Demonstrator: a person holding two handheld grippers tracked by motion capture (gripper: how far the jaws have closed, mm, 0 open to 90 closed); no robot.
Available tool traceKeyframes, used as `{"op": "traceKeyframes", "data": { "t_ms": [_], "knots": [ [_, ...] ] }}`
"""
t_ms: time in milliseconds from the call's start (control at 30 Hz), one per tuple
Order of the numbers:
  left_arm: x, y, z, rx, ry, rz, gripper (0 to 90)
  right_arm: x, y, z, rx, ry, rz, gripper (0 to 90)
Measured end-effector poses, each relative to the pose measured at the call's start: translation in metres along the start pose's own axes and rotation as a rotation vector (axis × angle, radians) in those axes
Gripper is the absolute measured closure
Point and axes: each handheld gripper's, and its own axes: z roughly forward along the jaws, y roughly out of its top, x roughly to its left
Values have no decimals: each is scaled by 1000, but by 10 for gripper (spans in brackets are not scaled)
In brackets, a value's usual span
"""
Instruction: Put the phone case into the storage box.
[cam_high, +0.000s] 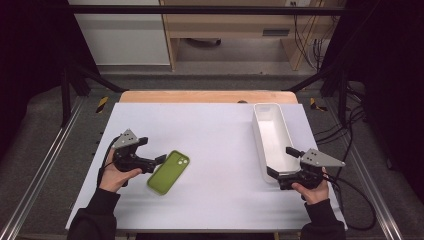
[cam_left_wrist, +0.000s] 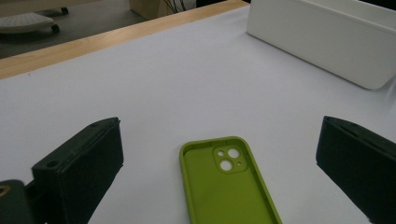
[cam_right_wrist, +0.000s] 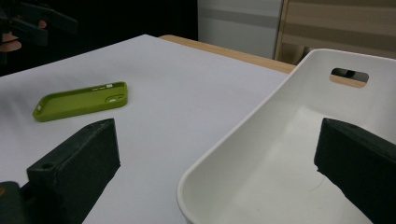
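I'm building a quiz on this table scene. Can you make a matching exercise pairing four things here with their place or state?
Things:
1. green phone case
2. white bin
3. left gripper
4. right gripper

Places or states:
A. open, jaws either side of the bin's near end
B. lying flat with its hollow side up
C. open, right at the phone case's near-left edge
D. standing empty at the right of the white table

Pairs: 1-B, 2-D, 3-C, 4-A
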Motion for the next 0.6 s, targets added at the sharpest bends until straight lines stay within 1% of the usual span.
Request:
{"op": "traceKeyframes", "data": {
  "t_ms": [100, 200, 400, 467, 533, 600],
  "knots": [
    [-1, -1, 3, 9, 2, -3, 5, 0, 0, 0, 2, 0, 0, 6],
    [0, -6, 8, 36, -3, -8, 6, 0, 0, 0, 2, 1, -3, 5],
    [2, -10, 13, 57, 4, -18, 8, 0, -1, 2, 10, 0, -7, 5],
    [3, -12, 15, 76, 4, -18, 8, 1, -1, 2, 12, 2, -6, 5],
    [3, -12, 16, 82, 5, -18, 8, 1, -1, 2, 11, 1, -7, 6],
    [3, -14, 18, 103, 8, -22, 9, 1, -1, 2, 9, 1, -4, 5]
  ]
}}
